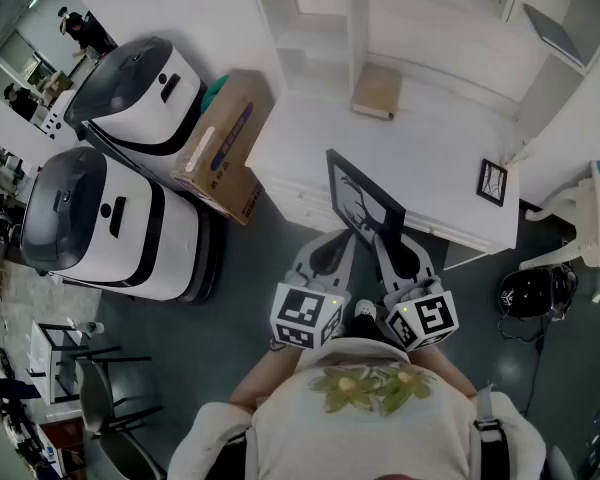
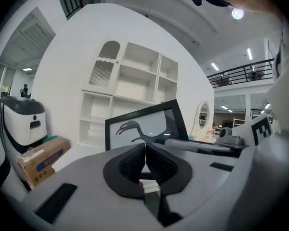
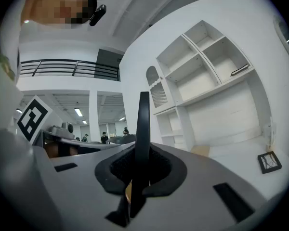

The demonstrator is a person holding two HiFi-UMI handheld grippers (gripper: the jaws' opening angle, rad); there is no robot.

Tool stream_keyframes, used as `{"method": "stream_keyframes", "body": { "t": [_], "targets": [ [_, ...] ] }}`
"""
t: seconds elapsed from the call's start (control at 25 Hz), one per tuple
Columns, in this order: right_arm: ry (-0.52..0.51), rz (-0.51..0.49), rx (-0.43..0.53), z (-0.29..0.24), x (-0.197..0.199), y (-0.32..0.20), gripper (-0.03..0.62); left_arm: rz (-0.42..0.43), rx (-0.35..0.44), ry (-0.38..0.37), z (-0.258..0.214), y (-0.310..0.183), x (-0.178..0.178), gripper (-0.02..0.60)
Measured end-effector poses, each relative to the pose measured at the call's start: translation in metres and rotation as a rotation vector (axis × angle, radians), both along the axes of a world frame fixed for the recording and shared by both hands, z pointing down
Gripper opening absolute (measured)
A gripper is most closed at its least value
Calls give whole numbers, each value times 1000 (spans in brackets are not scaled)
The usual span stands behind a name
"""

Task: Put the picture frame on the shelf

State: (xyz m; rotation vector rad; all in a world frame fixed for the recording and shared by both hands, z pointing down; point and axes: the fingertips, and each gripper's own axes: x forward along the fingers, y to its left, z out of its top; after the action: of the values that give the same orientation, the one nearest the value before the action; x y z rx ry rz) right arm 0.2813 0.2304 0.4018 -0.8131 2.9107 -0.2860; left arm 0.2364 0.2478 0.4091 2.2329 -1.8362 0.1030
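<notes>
A black picture frame (image 1: 363,203) with a dark bird picture stands tilted on edge over the front of the white counter (image 1: 420,158). My right gripper (image 1: 388,240) is shut on its lower edge. In the right gripper view the frame (image 3: 143,124) shows edge-on, rising straight up between the pads of the right gripper (image 3: 141,160). My left gripper (image 1: 336,240) is just left of it, and its jaws meet with nothing between them. The left gripper view looks past the left gripper (image 2: 145,150) to the frame's face (image 2: 144,126). The white shelf unit (image 1: 380,18) stands behind the counter.
A small black frame (image 1: 492,181) and a tan book (image 1: 377,91) lie on the counter. A cardboard box (image 1: 225,143) and two white machines (image 1: 130,93) stand at the left. A black helmet (image 1: 535,291) lies on the floor at the right. A dark flat item (image 1: 552,30) lies in an upper shelf.
</notes>
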Motion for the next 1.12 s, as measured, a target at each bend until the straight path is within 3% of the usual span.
{"method": "stream_keyframes", "body": {
  "t": [1.12],
  "targets": [
    [-8,-97,-29,8,1,-66,49,-102,-1,5,9,-56,3,31]
  ]
}}
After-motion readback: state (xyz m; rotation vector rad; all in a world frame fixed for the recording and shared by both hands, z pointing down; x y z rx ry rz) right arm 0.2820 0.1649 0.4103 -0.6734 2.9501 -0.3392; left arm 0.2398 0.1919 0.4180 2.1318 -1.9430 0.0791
